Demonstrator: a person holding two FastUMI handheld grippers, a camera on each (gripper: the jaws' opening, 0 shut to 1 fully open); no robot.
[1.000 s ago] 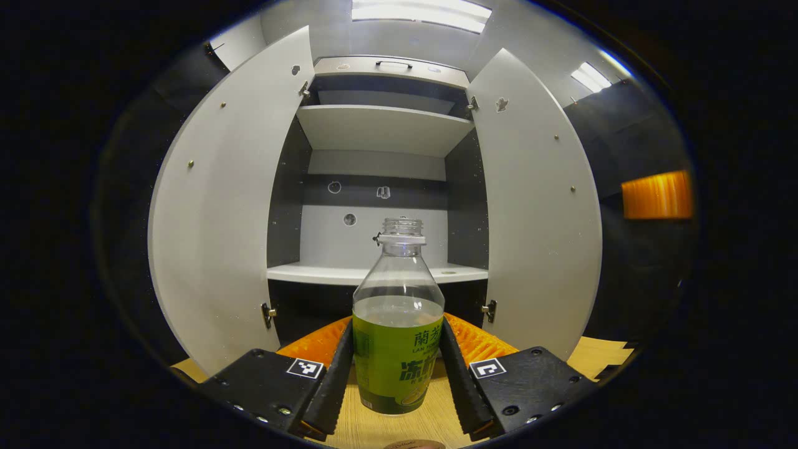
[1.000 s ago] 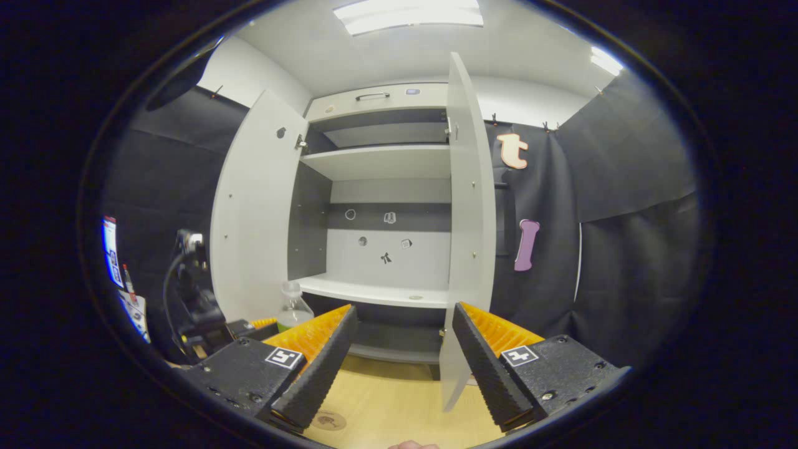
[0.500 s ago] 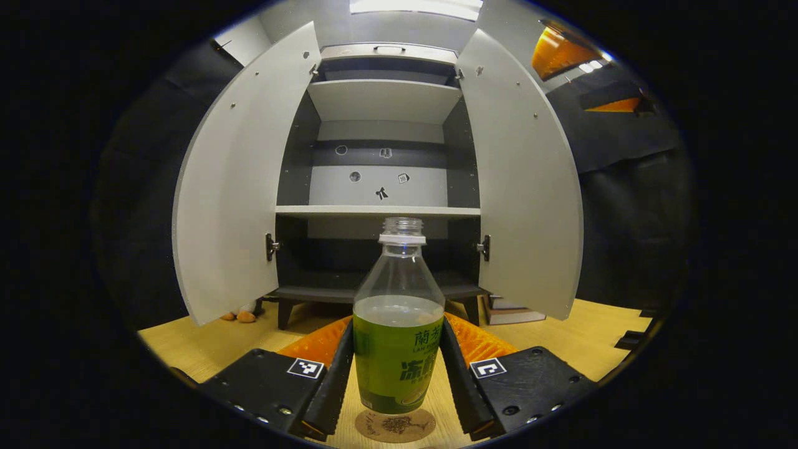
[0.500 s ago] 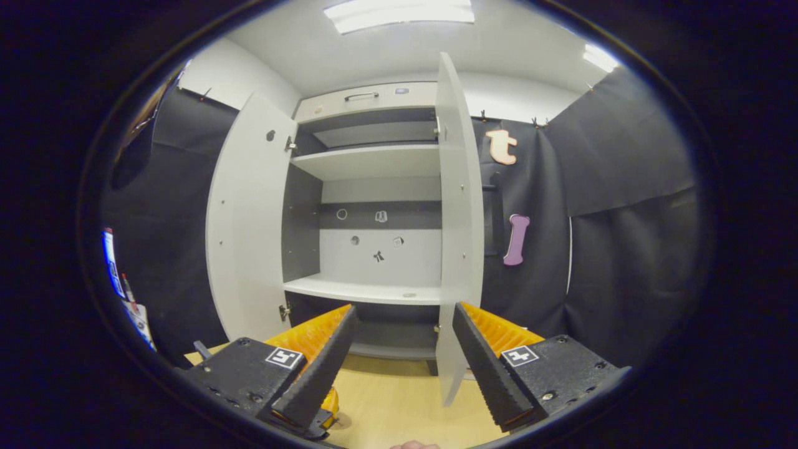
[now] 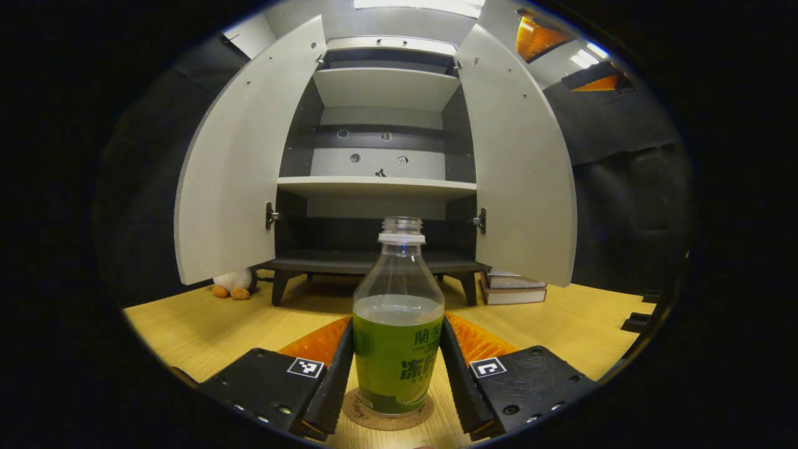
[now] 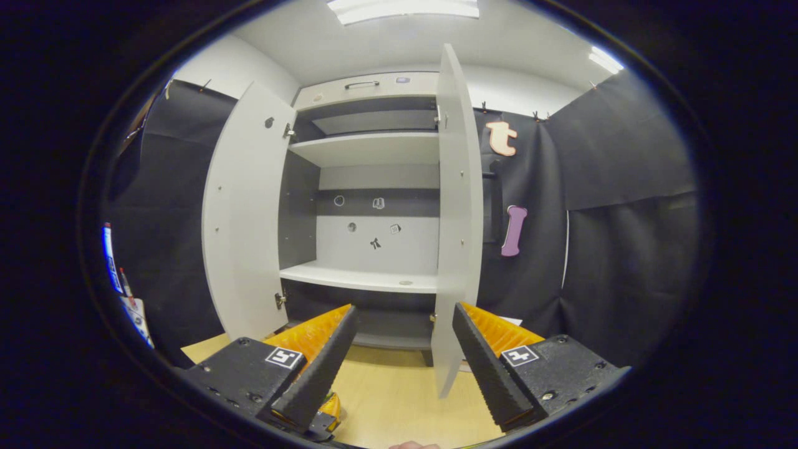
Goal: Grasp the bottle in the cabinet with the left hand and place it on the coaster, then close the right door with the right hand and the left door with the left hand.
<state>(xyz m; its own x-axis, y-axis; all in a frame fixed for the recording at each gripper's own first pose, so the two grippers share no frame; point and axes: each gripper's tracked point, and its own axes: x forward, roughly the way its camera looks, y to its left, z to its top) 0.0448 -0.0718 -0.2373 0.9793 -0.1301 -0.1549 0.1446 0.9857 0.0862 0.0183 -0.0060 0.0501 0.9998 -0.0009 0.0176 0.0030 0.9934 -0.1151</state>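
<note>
Both left gripper fingers clamp bottle on coaster.

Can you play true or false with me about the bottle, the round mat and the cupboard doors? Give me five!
1. The bottle stands upright on the coaster. True.
2. The bottle has a cap on. False: its neck is open, with no cap.
3. Both fingers of the left gripper press on the bottle's sides. True.
4. The right door of the cabinet is closed. False: it stands wide open, and so does the left door.
5. The right gripper holds the edge of a door. False: it is open with nothing between its fingers.
</note>
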